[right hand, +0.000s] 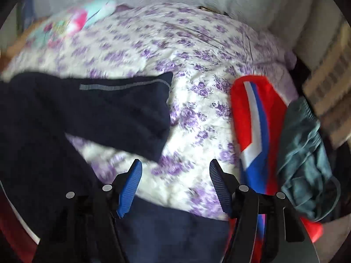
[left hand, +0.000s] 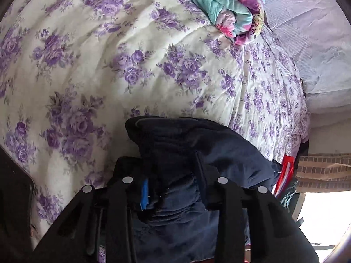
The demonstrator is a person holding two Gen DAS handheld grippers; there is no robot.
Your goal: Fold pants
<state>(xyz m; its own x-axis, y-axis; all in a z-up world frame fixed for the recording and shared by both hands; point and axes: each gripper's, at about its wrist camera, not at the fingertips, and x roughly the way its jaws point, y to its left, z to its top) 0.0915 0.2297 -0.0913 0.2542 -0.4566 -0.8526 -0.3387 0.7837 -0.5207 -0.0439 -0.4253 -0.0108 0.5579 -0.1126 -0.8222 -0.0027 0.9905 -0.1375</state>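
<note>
Dark navy pants [left hand: 197, 144] fill the lower middle of the left wrist view, bunched thickly between the fingers of my left gripper [left hand: 173, 175], which is shut on them; only a strip of one blue pad shows. In the right wrist view the same pants [right hand: 114, 109] lie at the left on the flowered bedspread, one leg with a pale stitched hem stretching toward the middle, and more navy cloth lies under the fingers. My right gripper [right hand: 173, 175] stands open above the bedspread, with nothing between its blue pads [right hand: 131, 184].
A white bedspread with purple flowers [left hand: 109, 65] covers the bed. A folded turquoise-and-pink quilt [left hand: 232, 8] lies at its far end. A red, white and blue garment [right hand: 254, 127] and a grey-green one [right hand: 307, 157] sit at the right edge, beside cardboard boxes [right hand: 329, 92].
</note>
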